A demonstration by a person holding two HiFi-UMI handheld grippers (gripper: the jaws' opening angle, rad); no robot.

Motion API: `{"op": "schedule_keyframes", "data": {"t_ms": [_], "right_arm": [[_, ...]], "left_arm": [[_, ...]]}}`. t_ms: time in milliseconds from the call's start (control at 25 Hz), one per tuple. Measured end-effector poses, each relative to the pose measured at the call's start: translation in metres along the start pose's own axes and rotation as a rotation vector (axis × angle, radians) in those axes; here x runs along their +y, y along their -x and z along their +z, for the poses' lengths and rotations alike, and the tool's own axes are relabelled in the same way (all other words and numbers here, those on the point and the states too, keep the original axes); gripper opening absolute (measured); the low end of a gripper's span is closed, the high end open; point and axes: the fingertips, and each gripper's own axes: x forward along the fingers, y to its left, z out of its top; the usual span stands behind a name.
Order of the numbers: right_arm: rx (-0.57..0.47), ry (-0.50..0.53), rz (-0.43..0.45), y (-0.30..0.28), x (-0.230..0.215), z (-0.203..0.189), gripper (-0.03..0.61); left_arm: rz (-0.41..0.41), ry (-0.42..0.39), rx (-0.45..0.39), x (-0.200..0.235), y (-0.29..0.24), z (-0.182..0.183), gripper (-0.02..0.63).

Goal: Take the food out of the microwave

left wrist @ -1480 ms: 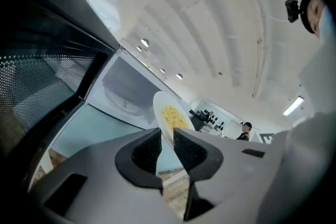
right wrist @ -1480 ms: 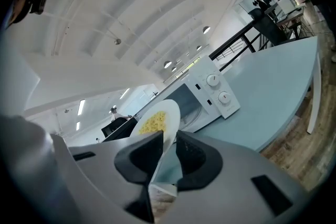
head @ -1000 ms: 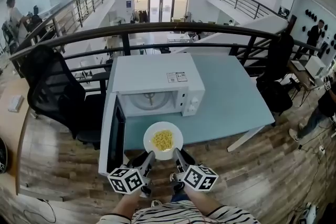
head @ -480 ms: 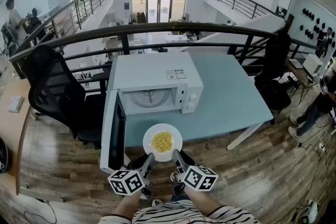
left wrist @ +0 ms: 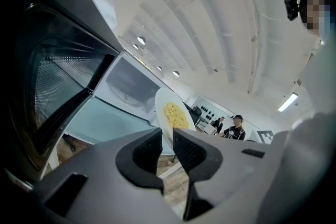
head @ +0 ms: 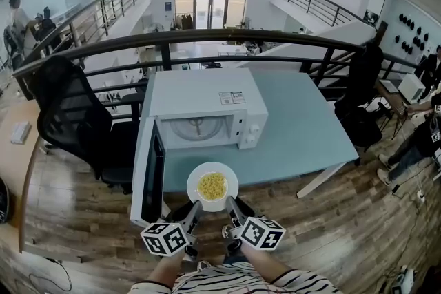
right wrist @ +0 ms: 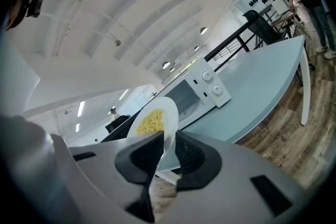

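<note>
A white plate (head: 212,186) with yellow food on it hangs level in front of the white microwave (head: 207,103), above the front edge of the pale blue table (head: 303,127). The microwave door (head: 147,179) stands swung open to the left, and the cavity shows only its glass turntable. My left gripper (head: 196,206) is shut on the plate's near-left rim. My right gripper (head: 231,204) is shut on the near-right rim. In the left gripper view the plate (left wrist: 170,115) runs edge-on between the pads (left wrist: 148,150). The right gripper view shows the plate's rim (right wrist: 155,118) pinched between its pads (right wrist: 190,155).
A black office chair (head: 69,120) stands left of the table, close to the open door. A dark railing (head: 207,38) runs behind the table. Wooden floor lies below the plate and around the table. People stand at the far right edge.
The plate and both grippers stay in nearly the same place in front of the microwave. Only the people at the right edge have shifted.
</note>
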Motion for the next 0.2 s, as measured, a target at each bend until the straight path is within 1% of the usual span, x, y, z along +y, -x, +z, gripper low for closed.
{"op": "schedule_keyframes", "data": {"t_ms": [200], "right_arm": [[0.008,-0.002,0.001,-0.0049,-0.0033,0.0027,0.080]], "left_arm": [[0.006,0.006,-0.002,0.0021,-0.0058,0.0014,0.077]]}}
